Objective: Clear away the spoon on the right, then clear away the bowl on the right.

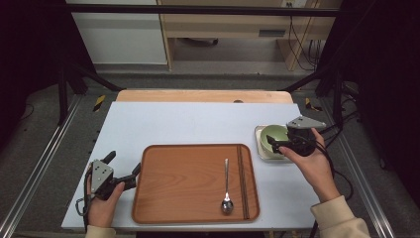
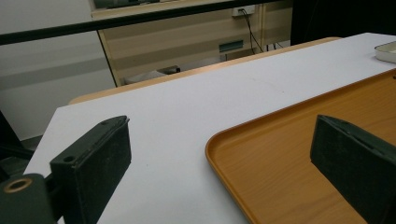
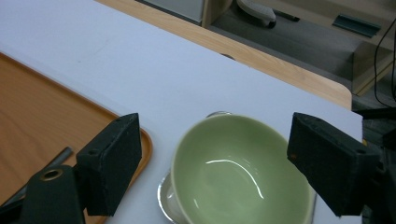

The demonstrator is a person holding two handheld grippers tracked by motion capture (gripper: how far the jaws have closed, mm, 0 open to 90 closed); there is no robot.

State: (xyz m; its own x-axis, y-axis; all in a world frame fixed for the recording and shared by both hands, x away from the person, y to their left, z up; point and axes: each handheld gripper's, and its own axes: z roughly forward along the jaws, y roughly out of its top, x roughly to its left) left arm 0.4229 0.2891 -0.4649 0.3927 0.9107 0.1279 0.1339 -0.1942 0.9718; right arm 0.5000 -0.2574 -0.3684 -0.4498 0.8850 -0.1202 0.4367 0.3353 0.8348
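A pale green bowl (image 1: pixel 275 135) sits on a small square dish (image 1: pixel 260 148) at the table's right. My right gripper (image 1: pixel 273 144) hovers just over the bowl's near rim, and its jaws stand open with nothing pressed between them. In the right gripper view the bowl (image 3: pixel 238 177) lies below and between the two black pads of the right gripper (image 3: pixel 215 149). A wooden tray (image 1: pixel 183 183) lies at the front centre and holds a metal spoon (image 1: pixel 226 186) and dark chopsticks (image 1: pixel 241 181). My left gripper (image 1: pixel 124 162) rests open at the tray's left edge and holds nothing.
The white tabletop (image 1: pixel 198 124) stretches behind the tray to a wooden strip at its far edge. In the left gripper view, the tray's rounded corner (image 2: pixel 215 140) lies between the open jaws, with the small dish (image 2: pixel 386 50) far off at the right.
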